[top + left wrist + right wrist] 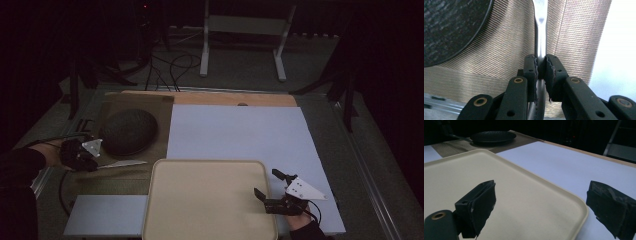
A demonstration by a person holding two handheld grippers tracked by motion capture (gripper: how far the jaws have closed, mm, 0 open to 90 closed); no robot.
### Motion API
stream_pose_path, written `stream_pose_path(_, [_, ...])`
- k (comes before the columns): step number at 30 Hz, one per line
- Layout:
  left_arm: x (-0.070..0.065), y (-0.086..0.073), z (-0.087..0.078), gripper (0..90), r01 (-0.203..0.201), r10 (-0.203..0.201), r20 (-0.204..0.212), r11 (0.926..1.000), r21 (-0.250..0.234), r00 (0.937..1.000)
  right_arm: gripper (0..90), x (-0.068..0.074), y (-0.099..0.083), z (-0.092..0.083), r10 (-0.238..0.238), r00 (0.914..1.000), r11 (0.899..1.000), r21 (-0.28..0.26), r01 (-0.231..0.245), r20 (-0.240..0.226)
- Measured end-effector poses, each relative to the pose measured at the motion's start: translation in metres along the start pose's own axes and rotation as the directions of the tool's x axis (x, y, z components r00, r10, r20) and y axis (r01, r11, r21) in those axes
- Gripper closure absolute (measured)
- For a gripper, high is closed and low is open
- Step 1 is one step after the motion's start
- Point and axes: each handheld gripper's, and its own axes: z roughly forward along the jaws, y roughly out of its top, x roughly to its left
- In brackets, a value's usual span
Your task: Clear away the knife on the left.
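My left gripper (97, 165) (541, 67) is shut on the dark handle of a table knife (122, 163) (540, 20). Its silver blade points right, over a brown woven placemat (162, 112) (499, 57). A dark round plate (129, 131) (446, 27) (492, 137) sits on that placemat just beyond the gripper. My right gripper (266, 183) (541, 200) is open with nothing between its jaws. It stands at the right corner of a beige tray (200, 200) (524, 195), one jaw over the tray and one past its rim.
A large white sheet (235, 132) (564, 162) covers the table behind and to the right of the tray. A smaller white sheet (105, 215) lies at the front left. On the floor beyond the table stand a metal frame (245, 25) and loose cables.
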Motion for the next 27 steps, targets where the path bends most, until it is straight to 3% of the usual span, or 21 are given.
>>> stream_pose_path(10, [-0.011,0.024,-0.019,80.0,0.049,-0.048,0.009,0.9973,-0.054,0.9988,8.8,0.0,0.001,0.0,0.003,1.0,1.0,-0.01,-0.003,-0.008])
stream_pose_path(15, [-0.016,0.038,-0.021,80.0,0.082,-0.082,-0.008,0.9956,-0.046,0.9966,8.8,0.0,0.001,0.0,0.003,0.9999,1.0,-0.012,-0.003,-0.01])
stream_pose_path(17, [-0.017,0.043,-0.02,80.0,0.126,-0.127,-0.009,0.9915,-0.032,0.9919,8.7,0.0,0.0,0.0,0.008,0.9999,1.0,-0.012,-0.008,-0.008])
stream_pose_path(20, [-0.021,0.049,-0.018,80.0,0.135,-0.136,-0.022,0.9906,-0.02,0.9905,8.8,0.0,0.001,0.0,0.007,0.9999,1.0,-0.015,-0.007,-0.007])
stream_pose_path(21, [-0.022,0.051,-0.018,80.0,0.156,-0.156,-0.006,0.9875,-0.02,0.9877,8.8,-0.001,0.001,-0.001,0.005,1.0,1.0,-0.015,-0.005,-0.007])
stream_pose_path(22, [-0.024,0.052,-0.018,80.0,0.152,-0.152,-0.004,0.9881,-0.023,0.9883,8.7,-0.001,0.001,-0.001,0.004,1.0,1.0,-0.017,-0.004,-0.006])
stream_pose_path(24, [-0.027,0.056,-0.018,80.0,0.183,-0.183,0.017,0.9827,-0.028,0.983,8.8,-0.001,0.001,-0.001,0.007,1.0,1.0,-0.02,-0.007,-0.003])
stream_pose_path(27, [-0.031,0.061,-0.02,80.0,0.213,-0.213,0.002,0.9762,-0.042,0.9771,8.8,-0.002,0.001,-0.002,0.009,0.9999,1.0,-0.022,-0.01,-0.004])
